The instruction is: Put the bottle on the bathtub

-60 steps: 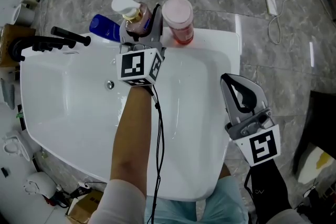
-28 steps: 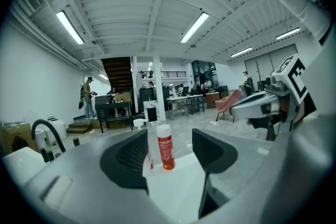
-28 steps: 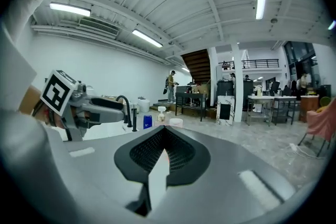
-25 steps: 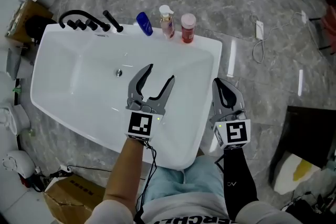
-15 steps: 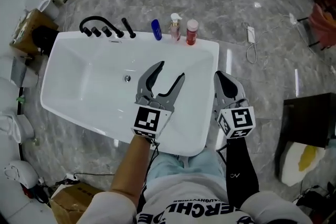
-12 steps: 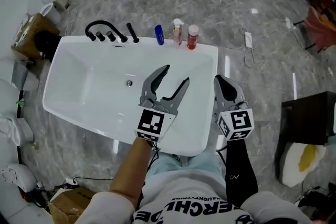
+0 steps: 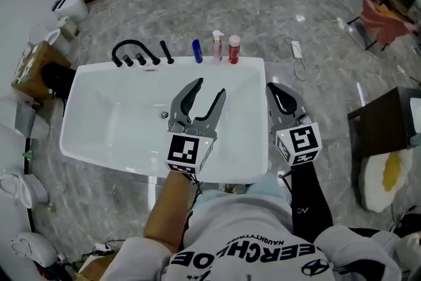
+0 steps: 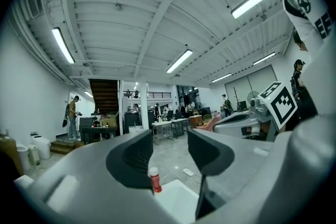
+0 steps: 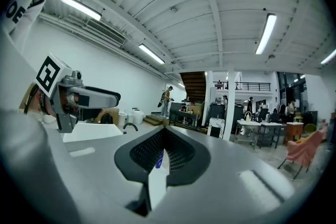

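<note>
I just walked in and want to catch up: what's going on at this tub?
A person stands at the near end of a white bathtub with a tool in each hand. The left tool is open and empty above the tub. The right tool is shut on nothing by the tub's right edge. A blue bottle, pump bottle and red bottle stand on the far rim beside the black faucet, untouched, so the placing looks done.

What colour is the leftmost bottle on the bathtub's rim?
Blue; the bottle shows best in the head view.
</note>
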`<state>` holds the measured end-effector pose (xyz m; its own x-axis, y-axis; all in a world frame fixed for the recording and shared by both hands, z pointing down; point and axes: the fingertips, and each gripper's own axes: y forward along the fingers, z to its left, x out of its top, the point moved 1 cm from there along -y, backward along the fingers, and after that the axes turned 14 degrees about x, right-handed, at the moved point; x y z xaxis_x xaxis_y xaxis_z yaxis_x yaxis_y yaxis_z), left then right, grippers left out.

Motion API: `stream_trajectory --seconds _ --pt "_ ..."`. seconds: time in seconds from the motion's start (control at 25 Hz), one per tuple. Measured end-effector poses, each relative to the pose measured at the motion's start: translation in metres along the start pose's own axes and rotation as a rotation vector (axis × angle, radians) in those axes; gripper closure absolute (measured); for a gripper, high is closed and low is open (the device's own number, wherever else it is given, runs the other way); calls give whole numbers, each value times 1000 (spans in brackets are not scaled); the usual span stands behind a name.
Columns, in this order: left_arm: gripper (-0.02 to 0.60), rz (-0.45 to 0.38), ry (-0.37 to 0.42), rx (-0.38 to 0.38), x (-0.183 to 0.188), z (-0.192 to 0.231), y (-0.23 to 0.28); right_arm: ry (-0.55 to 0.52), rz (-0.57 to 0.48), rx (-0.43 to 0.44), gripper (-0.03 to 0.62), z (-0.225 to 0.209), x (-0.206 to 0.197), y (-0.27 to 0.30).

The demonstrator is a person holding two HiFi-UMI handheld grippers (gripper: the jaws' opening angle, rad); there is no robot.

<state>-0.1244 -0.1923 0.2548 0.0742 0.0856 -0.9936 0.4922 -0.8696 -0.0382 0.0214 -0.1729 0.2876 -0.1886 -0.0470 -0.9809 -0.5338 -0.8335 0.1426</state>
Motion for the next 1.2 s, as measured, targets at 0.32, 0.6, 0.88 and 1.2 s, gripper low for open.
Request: stream_trajectory --seconds 0.32,0.6,0.88,1.2 --pt "554 -88 47 47 28 -7 -18 -46 -22 4 565 10 13 -24" --pt "581 -87 75 72 35 -5 -14 -52 -50 10 565 4 18 -21" --pt "581 -74 77 72 33 -6 -11 -64 -50 44 566 6 22 -17" --pt "581 -57 66 85 32 -3 -12 -69 -53 40 566 -4 27 -18"
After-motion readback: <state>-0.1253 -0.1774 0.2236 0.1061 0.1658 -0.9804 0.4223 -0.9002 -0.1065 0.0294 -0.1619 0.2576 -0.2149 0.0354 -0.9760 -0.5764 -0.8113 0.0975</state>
